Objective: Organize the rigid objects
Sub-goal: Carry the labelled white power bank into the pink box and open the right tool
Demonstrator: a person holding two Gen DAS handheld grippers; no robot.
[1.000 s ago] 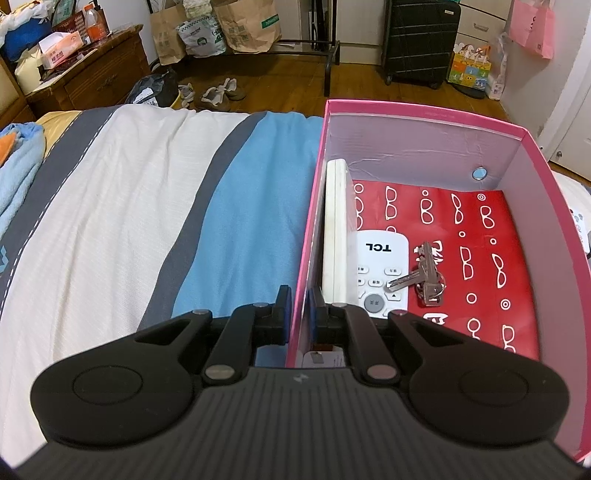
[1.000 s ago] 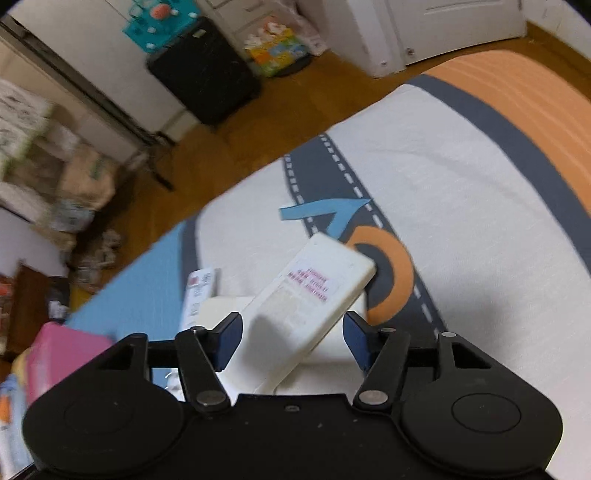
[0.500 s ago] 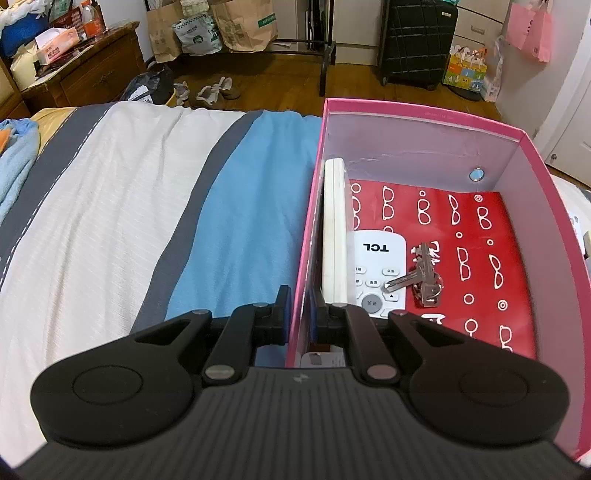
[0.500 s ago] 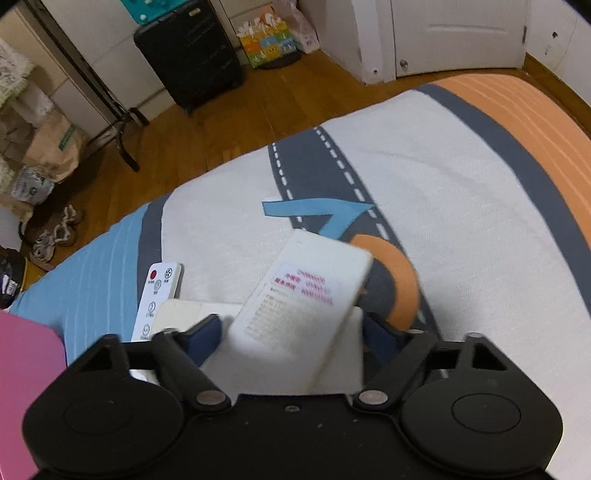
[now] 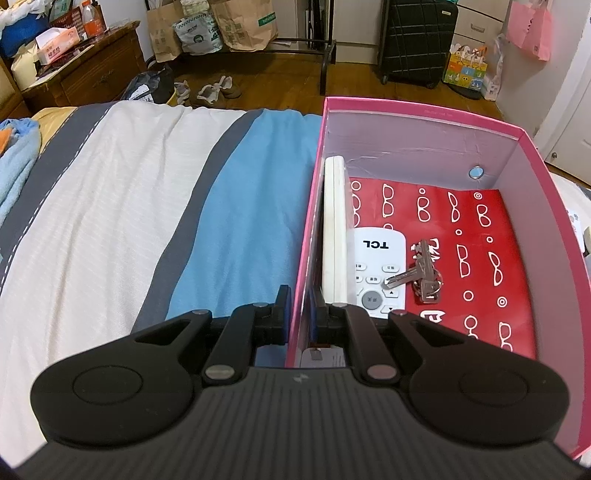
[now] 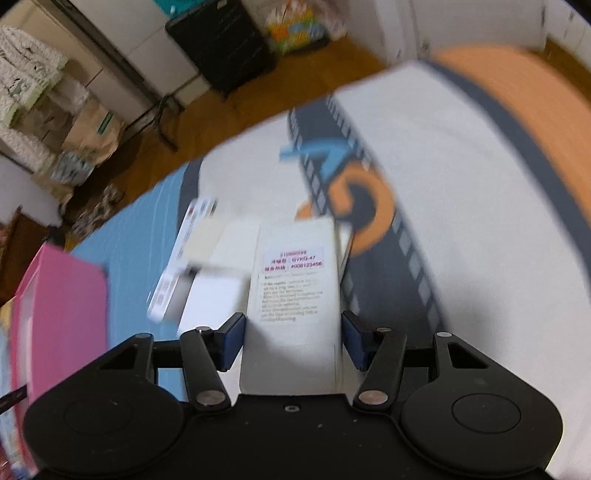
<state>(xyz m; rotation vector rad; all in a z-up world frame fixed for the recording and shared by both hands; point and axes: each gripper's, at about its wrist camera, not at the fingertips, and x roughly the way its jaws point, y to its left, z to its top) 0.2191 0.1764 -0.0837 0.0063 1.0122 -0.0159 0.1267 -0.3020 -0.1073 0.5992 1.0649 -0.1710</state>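
Pink box on bed already holds TCL remote, keys. Left gripper jaws clamp its near-left wall. Right gripper jaws, just closing, straddle white remote near two more, all unboxed.

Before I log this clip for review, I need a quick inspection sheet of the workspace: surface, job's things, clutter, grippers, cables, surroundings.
Surface: striped bedspread, white, grey and blue.
Job's things: pink box holding a TCL remote, keys partly on it, and a white slab on edge against the box's wall; white labelled device and another remote outside.
Clutter: nothing seen on the bed.
Grippers: left gripper shut on the box wall; right gripper closing, jaws astride the labelled device, contact unclear through blur.
Cables: nothing seen.
Surroundings: suitcase, paper bags, shoes, wooden dresser.
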